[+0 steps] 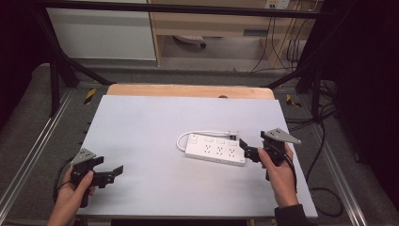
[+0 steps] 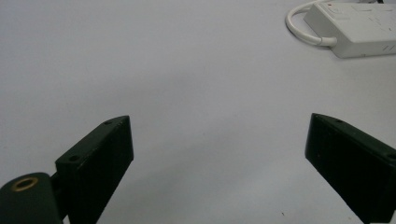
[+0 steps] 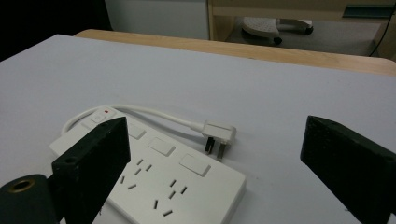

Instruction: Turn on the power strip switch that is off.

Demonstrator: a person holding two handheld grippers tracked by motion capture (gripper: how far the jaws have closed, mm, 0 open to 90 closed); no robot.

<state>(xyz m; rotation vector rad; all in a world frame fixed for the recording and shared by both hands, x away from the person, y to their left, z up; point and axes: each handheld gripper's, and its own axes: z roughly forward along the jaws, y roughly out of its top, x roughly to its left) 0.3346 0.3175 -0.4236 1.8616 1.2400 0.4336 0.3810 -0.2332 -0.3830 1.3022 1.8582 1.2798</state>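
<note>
Item: power strip [image 1: 215,150], white, one piece, lying flat on the grey counter [image 1: 141,122].

Position: just ahead of the right tool [image 1: 245,149], whose tips sit at the strip's near end. In the right gripper view the strip lies below and between the jaws, more under the left jaw than the right. It is well apart from the left tool [image 1: 115,173]; in the left gripper view it sits far ahead and off to the right.

Attached parts: a short white cord [image 3: 154,113] loops out of the switch end and runs along the far side of the body, ending in a plug [image 3: 218,135] that rests on the counter beyond the strip, prongs pointing toward the strip.

Handling, as judged: rigid plastic shell, moderately light, smooth and likely a little slippery. Not fragile, though the switches and sockets on top are best left unpressed. The cord is limp and will trail or swing if the body is lifted.

Where to hold: across the narrow width, on the two long side walls, near the middle for balance. The plug is a second, smaller hold.

Tool state: right tool spread wide, gripping nothing. Left tool spread wide, over bare counter.
</note>
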